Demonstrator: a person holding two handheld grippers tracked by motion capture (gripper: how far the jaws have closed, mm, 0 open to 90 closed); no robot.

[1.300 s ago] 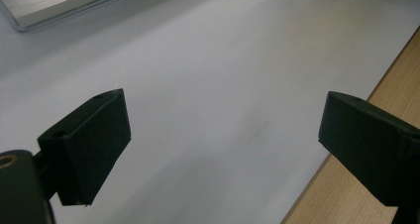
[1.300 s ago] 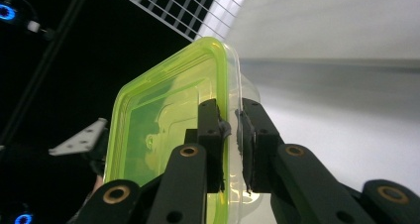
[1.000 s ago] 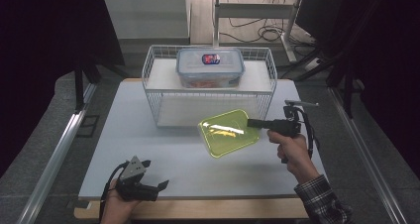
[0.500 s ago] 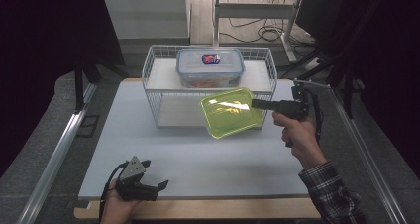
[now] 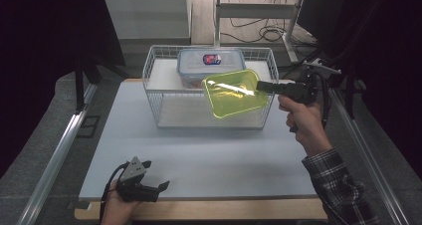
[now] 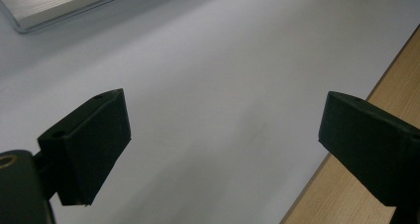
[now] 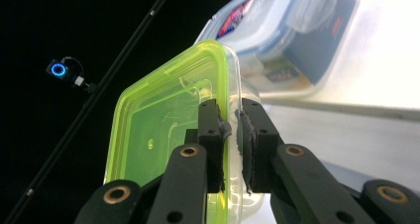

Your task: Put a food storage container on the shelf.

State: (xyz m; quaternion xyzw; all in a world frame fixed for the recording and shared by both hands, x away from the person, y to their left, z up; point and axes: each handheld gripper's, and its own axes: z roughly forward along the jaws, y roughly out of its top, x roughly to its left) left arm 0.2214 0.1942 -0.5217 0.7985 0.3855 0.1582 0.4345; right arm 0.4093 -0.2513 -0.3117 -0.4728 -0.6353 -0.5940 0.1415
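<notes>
A yellow-green plastic container [image 5: 233, 93] hangs tilted in the air in front of the white wire basket [image 5: 158, 118]. My right gripper [image 5: 260, 87] is shut on its right rim and is held up by a hand in a plaid sleeve. In the right gripper view the two pads [image 7: 211, 135] pinch the container's rim [image 7: 225, 85] edge-on. A clear lidded food box [image 5: 211, 65] with a red and blue label sits at the back of the basket. My left gripper [image 5: 161, 186] rests at the table's front left edge, open, with nothing between its jaws [image 6: 223, 140].
The white table top [image 5: 199, 155] spreads in front of the basket, with a wooden edge [image 5: 224, 210] along the front. A metal rail [image 5: 59, 150] runs down the left side. Cables and a stand lie on the floor behind the table.
My right gripper has lifted the yellow-green container from just above the table to the height of the basket's rim and brought it nearer the basket. The left gripper has stayed put.
</notes>
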